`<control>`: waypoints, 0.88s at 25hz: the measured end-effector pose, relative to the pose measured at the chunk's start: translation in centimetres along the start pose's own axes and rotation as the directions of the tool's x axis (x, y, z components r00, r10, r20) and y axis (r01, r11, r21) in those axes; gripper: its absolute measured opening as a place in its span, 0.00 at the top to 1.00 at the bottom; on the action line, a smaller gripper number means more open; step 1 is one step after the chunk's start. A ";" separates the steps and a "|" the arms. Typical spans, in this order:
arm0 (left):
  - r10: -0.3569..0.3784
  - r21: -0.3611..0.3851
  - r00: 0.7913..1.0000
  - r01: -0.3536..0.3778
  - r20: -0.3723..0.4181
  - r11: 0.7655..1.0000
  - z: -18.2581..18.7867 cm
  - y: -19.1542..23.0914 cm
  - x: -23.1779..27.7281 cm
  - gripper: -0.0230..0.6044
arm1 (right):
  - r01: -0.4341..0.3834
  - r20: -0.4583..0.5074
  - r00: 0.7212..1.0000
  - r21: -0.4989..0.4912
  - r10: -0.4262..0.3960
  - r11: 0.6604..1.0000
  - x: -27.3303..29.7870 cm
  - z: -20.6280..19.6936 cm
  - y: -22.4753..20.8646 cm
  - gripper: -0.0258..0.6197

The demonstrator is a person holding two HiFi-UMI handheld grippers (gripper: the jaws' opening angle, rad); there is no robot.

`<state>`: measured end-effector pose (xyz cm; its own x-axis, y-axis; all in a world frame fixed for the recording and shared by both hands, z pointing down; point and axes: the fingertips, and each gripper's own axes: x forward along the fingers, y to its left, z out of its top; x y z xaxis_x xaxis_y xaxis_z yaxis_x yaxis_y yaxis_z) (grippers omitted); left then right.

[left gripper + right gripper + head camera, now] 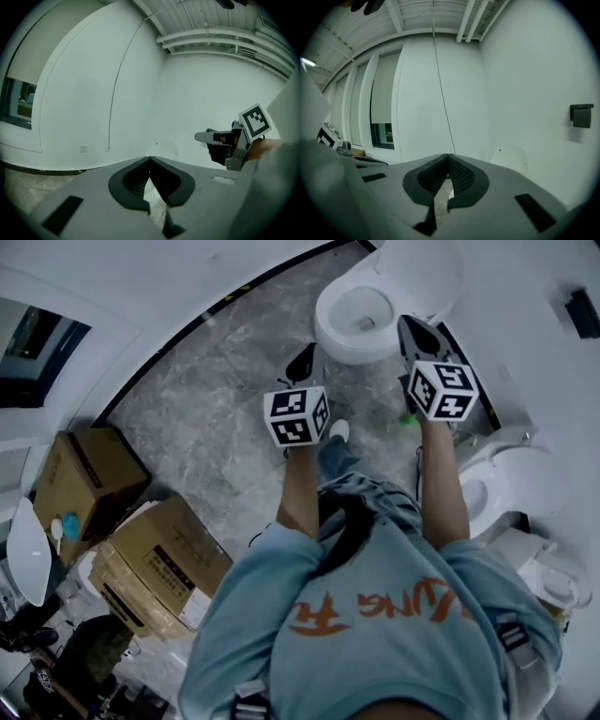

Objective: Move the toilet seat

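Note:
A white toilet (pixel 349 329) stands at the top of the head view, its bowl open and its lid (pixel 422 268) raised against the wall. Whether the seat ring lies on the rim I cannot tell. My left gripper (pixel 302 362) hangs shut and empty just left of the bowl. At the bowl's right edge my right gripper (pixel 415 334) is shut too, holding nothing. In the left gripper view the jaws (pixel 149 160) meet in front of the white wall, with the right gripper (pixel 220 139) off to the side. The right gripper view shows its shut jaws (pixel 448 157) and the round lid (pixel 509 160).
A second white toilet (pixel 497 486) stands at the right, close to my right arm. Cardboard boxes (pixel 159 563) are stacked at the left on the grey marble floor (pixel 216 399). A black holder (pixel 582 115) hangs on the right wall. My shoe (pixel 338 431) is under the grippers.

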<state>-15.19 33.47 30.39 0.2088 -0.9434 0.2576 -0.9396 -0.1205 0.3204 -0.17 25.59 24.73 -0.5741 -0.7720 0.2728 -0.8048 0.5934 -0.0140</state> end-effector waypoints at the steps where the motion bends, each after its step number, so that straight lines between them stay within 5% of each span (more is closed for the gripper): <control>1: 0.001 0.002 1.000 -0.001 -0.015 1.000 0.1 0.2 1.6 0.96 | 0.007 -0.006 1.000 0.015 -0.006 1.000 1.2 0.0 -1.2 0.96; 14: -0.093 0.157 0.983 0.118 -0.161 0.980 2.4 -3.6 17.8 0.96 | 0.169 -0.015 0.985 0.214 -0.170 0.962 7.3 -1.4 -17.7 0.96; 22: -0.115 0.186 0.976 0.150 -0.186 0.971 3.5 -1.5 20.4 0.96 | 0.163 -0.016 0.986 0.236 -0.164 0.958 10.7 -1.6 -17.5 0.96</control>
<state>-10.50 13.36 31.96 0.3622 -0.8493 0.3840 -0.9316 -0.3159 0.1800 7.99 7.33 29.39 -0.4319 -0.8550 0.2870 -0.9002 0.3888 -0.1963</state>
